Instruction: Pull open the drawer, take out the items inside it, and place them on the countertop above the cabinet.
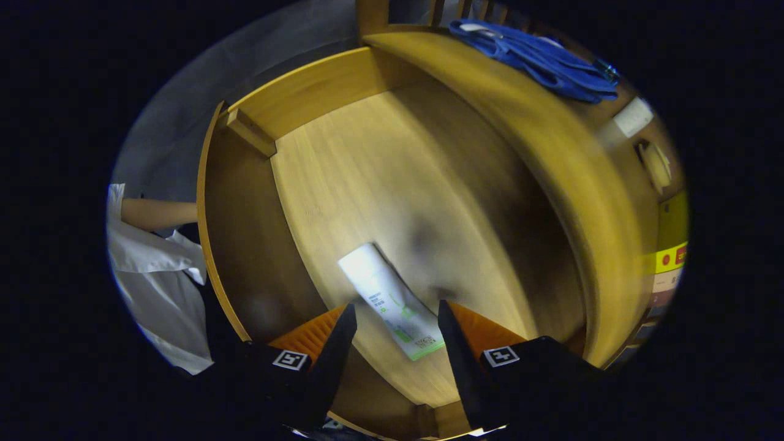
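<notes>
A: Looking down from the gripper view into a pulled-open wooden drawer (pixel 343 184). Lying flat on its pale floor, a white squeeze tube (pixel 392 300) with green print, set at a slant.

B: Position relative to the claw (pixel 392 321)?

A: Lower half of the tube between the two fingers, flat crimped end nearest the camera, the other end reaching just ahead of the fingertips (pixel 347 313). Claw spread wide, a gap on each side of the tube, neither finger touching it. Height above the tube hard to tell.

B: Handling?

A: Probably light, soft-walled, smooth plastic, so likely to squash and slip under a hard pinch. Lying flat, so little to get under; best gripped across its width near the middle of the body, where fuller, rather than at the thin crimped end. Slant of the tube against the fingers calls for a slight twist of the claw first, judging from here.

B: Anything else around?

A: Beyond the drawer, the wooden table (pixel 551 141) above the cabinet, its rounded edge overhanging. On it, a blue cloth item (pixel 539 58) with straps, a small white block (pixel 634 116) and a pale round object (pixel 654 164), too small to identify. Beside the drawer's front, a person's forearm (pixel 159 213) and white sleeve (pixel 147 251).
</notes>
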`<state>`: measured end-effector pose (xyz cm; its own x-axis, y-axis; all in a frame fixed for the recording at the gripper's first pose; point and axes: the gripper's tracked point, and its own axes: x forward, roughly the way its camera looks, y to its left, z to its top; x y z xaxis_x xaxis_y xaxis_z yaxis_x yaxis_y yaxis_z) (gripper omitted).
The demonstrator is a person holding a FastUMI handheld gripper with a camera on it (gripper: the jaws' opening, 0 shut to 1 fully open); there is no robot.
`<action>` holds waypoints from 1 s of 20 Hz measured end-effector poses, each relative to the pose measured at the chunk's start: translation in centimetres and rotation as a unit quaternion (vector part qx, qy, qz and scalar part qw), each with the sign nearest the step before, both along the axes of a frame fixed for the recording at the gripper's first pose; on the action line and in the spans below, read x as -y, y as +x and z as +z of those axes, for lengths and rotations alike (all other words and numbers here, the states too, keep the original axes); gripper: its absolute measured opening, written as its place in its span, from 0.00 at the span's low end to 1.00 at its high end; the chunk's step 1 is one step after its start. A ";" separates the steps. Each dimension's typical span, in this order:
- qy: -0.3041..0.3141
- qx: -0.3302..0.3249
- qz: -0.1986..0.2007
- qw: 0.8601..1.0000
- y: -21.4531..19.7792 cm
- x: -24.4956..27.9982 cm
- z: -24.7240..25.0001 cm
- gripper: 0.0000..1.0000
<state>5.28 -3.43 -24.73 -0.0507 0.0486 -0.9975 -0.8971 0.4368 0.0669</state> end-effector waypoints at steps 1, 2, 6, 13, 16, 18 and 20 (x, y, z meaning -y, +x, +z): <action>-0.007 -0.009 0.005 1.000 0.0 -0.3 -0.4 0.92; -0.014 -0.007 0.009 1.000 0.6 -0.4 -0.8 0.91; -0.049 -0.061 0.023 0.997 -0.7 -0.5 -2.1 0.81; -0.044 -0.057 0.022 0.997 0.9 0.1 0.1 0.42; -0.016 -0.032 0.016 0.999 1.4 0.0 2.8 0.36; -0.010 0.001 0.006 1.000 2.2 0.1 4.9 0.36; 0.009 0.033 -0.021 0.999 2.2 -0.6 6.5 0.36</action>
<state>7.47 -2.80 -18.26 0.0185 0.0674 -0.9976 -0.8804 0.4740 0.0157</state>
